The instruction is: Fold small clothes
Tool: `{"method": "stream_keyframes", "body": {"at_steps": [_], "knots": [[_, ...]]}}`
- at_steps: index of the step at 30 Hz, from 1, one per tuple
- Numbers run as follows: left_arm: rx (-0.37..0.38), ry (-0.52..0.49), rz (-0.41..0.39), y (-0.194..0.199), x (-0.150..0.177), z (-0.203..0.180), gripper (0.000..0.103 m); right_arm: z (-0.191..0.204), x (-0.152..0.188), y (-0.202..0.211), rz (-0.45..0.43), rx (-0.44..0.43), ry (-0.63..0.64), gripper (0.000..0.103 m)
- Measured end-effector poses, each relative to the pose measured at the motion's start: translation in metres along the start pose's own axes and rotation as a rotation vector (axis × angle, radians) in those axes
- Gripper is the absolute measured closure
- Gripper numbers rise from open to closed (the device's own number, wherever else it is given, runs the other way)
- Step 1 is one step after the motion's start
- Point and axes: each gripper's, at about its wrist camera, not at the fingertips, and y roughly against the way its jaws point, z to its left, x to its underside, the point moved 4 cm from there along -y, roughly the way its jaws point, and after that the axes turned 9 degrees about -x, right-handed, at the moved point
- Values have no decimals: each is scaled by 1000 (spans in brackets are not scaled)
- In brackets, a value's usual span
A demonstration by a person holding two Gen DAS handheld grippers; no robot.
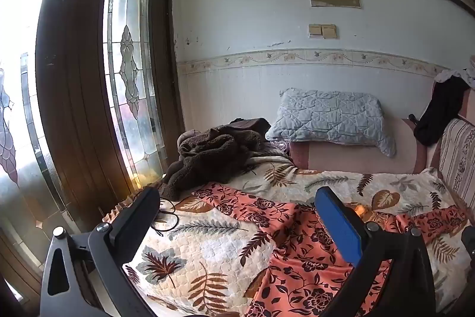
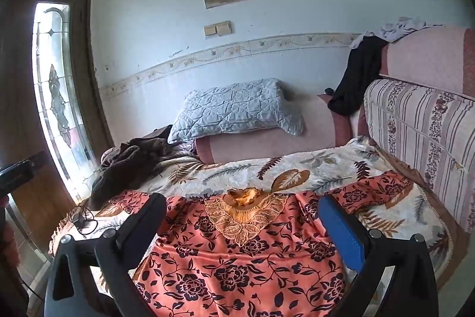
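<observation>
A salmon-orange top with a dark flower print (image 2: 237,266) lies spread flat on the leaf-patterned bedspread (image 2: 237,171), its lace collar (image 2: 246,213) toward the far side and both short sleeves out. It also shows in the left wrist view (image 1: 297,251). My left gripper (image 1: 237,207) is open and empty, held above the top's left sleeve. My right gripper (image 2: 243,210) is open and empty, held above the top's chest just short of the collar.
A brown fleece garment (image 1: 213,153) is heaped at the bedspread's far left. A grey quilted pillow (image 2: 237,109) rests on the pink armrest. A black cable (image 1: 166,216) lies at the left edge. The striped backrest (image 2: 421,138) stands at right, with dark clothing (image 2: 356,73) draped over it.
</observation>
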Motion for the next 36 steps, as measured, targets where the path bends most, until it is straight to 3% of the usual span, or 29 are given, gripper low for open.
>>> {"method": "stream_keyframes", "body": {"at_steps": [4, 9, 18, 36], "knots": [[10, 12, 37, -8, 1, 2, 0, 6, 4, 5, -31, 9, -38, 0], [-2, -12, 52, -12, 4, 4, 0, -4, 5, -10, 14, -24, -106, 0], [8, -45, 82, -27, 19, -2, 0, -25, 8, -10, 4, 21, -167, 0], [-9, -31, 66, -24, 17, -1, 0, -22, 10, -17, 29, 31, -154, 0]]}}
